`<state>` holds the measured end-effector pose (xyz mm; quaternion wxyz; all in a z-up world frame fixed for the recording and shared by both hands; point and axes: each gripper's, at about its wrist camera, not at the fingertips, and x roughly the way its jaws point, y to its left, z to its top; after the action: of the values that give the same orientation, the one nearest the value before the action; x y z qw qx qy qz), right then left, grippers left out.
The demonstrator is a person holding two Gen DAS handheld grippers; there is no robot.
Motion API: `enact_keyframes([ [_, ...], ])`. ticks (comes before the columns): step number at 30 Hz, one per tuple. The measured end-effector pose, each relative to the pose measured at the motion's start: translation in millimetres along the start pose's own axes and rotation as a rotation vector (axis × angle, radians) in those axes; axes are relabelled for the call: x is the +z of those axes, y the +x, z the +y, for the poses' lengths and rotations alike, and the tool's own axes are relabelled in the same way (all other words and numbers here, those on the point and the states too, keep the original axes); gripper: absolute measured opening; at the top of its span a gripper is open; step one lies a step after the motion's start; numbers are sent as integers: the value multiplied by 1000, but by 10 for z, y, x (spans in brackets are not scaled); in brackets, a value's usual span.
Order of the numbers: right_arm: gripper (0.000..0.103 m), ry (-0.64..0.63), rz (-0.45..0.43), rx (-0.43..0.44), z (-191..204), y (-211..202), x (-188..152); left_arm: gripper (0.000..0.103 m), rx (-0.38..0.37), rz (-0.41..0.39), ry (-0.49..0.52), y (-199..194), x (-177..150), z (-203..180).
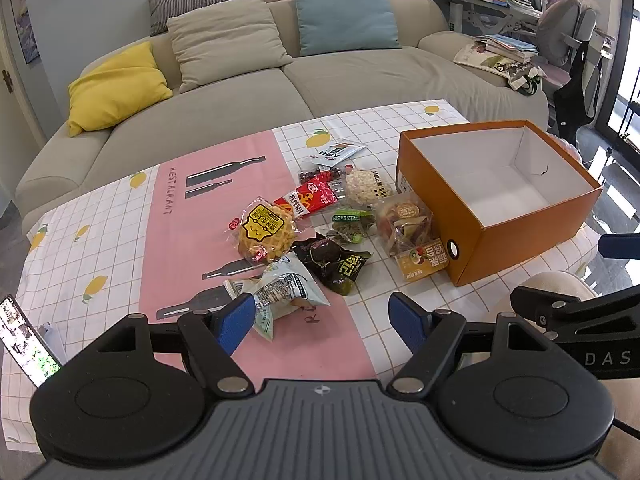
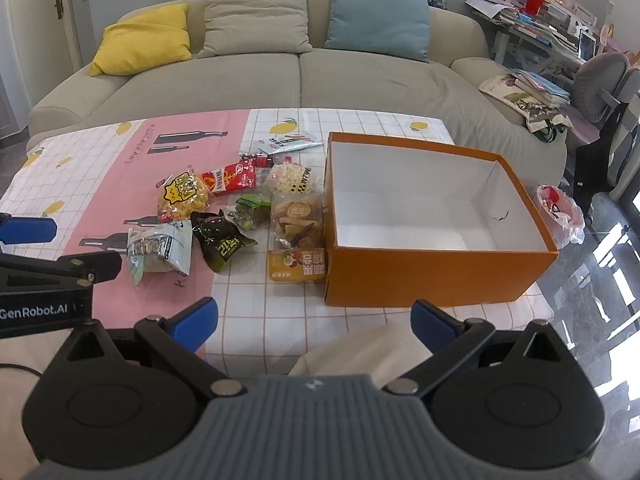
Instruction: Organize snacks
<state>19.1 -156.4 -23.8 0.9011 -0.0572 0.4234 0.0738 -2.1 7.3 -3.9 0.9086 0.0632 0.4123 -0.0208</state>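
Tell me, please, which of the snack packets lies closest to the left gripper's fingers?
The pale blue-and-white packet, nearest the camera in the pile; its end lies right beside the left gripper's left finger.

Home living room, beige sofa (image 2: 304, 76) with cushions (image 2: 376, 16) (yellow, beige, blue), cluttered desk (image 2: 540, 28), clothed table (image 2: 100, 160)

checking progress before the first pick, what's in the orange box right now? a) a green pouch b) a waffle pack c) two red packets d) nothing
d, the box shows only its bare white floor, and the snacks all lie on the table beside it.
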Motion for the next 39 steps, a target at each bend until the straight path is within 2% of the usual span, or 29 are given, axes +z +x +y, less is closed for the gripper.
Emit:
enact_keyframes([
  [39,100,-12,1,17,60,-17,27,89,1,-4,-10,-26,11,21],
])
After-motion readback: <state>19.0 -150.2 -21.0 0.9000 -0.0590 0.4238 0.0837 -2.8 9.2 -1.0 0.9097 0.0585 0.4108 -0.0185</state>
